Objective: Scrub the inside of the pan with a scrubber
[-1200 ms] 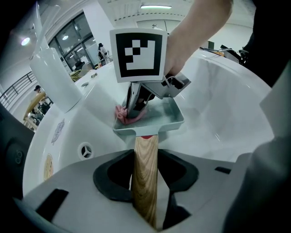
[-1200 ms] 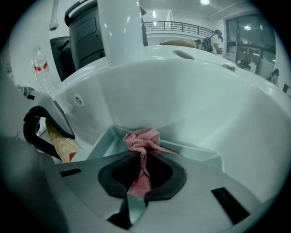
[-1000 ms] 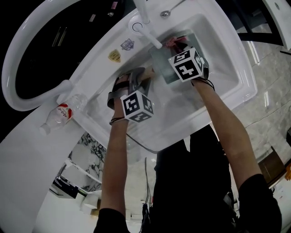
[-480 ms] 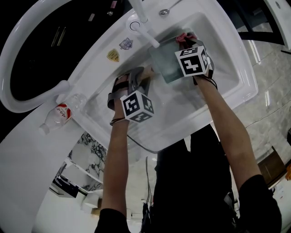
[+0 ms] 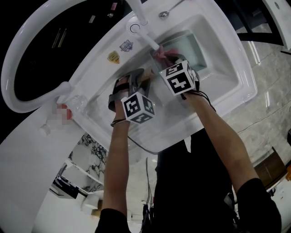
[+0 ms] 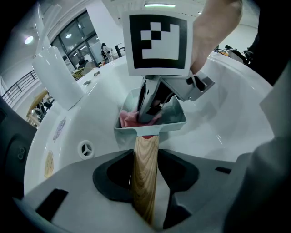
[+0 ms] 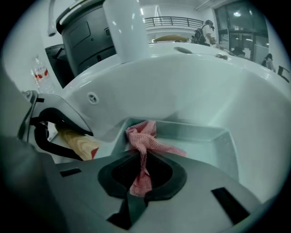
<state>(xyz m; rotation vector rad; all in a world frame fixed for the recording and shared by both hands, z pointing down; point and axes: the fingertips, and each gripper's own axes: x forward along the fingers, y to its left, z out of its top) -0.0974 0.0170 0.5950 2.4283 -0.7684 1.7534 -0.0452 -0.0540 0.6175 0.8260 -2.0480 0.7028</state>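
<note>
Clamping item one: my left gripper is pressing both jaws against the sides of the wooden handle, with the handle running straight out between them toward the pan.

Item two: my right gripper is pinching the scrubber, a pink mesh cloth, with the jaws closed on its tail. The loose end is bunching up beyond the jaw tips. In the left gripper view these jaw tips are dipping inside the pan, and the scrubber is lying at the corner of the pan nearest the handle.

Item three: the pan, rectangular and grey-green, is sitting in the sink, along the basin's faucet-side wall. Its handle is pointing toward the basin's left end, where my left gripper is gripping it.

Item four: the faucet, white, is reaching out from the sink's back edge, with its spout ending just beside the pan's handle-end corner.

Item five: two stickers are showing on the sink's back rim, left of the faucet. A round overflow hole is showing in the basin wall below them.

Item six: a spoon is lying on the back rim, right of the faucet.

Item seven: a clear bottle with a red label is lying on the counter beyond the sink's left end.
</note>
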